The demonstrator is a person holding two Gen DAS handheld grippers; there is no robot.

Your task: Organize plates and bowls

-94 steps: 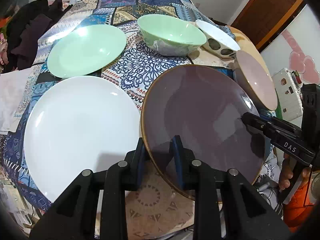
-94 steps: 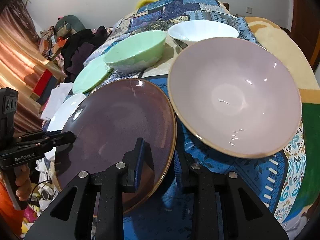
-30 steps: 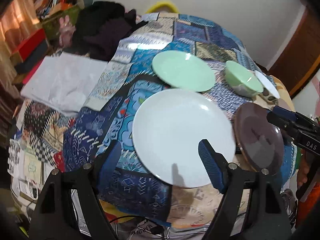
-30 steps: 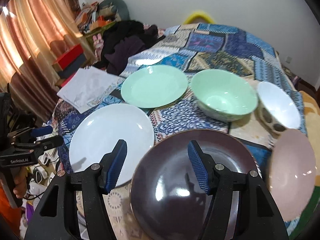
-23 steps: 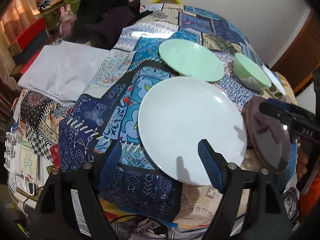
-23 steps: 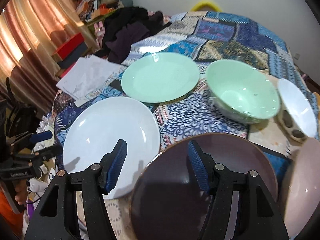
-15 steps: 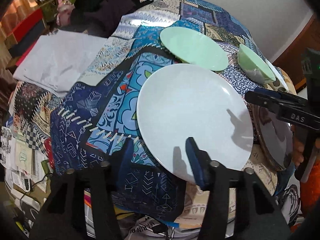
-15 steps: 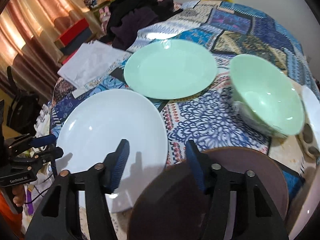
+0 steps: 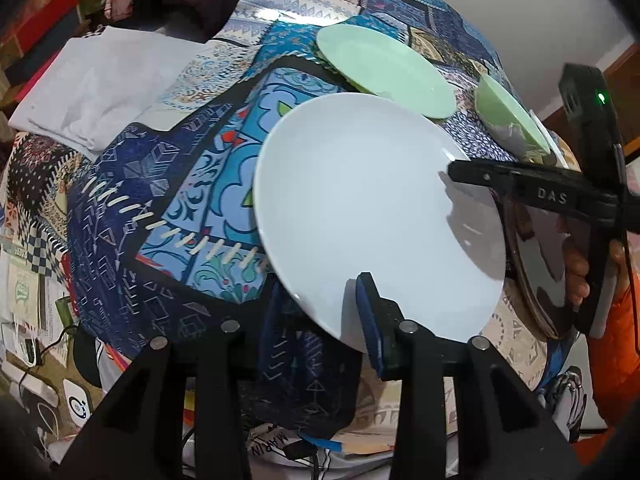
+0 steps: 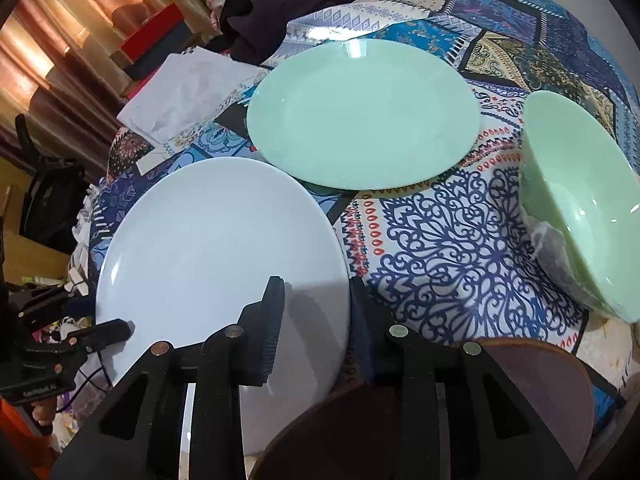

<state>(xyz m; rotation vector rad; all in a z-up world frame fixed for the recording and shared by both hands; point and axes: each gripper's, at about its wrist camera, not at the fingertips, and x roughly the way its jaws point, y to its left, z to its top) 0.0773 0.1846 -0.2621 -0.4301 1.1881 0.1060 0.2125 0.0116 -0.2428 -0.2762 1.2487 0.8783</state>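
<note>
three plates and one green bowl (image 10: 584, 216) in view. left tool (image 9: 320, 312) straddles the near rim of the white plate (image 9: 368, 208), fingers apart; right tool (image 10: 316, 320) likewise at its opposite rim. green plate (image 10: 360, 112) lies beyond; brown plate (image 10: 540, 400) beneath the right tool, on the quilted tabletop (image 10: 440, 248).

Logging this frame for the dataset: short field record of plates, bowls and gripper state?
white plate: nearest, rim between the jaws of both grippers
left gripper: jaws straddle its near rim, not closed
right gripper: jaws straddle its right rim, not closed
green plate: flat on the cloth, behind
green bowl: right of it
dark plate: under the right gripper
</note>
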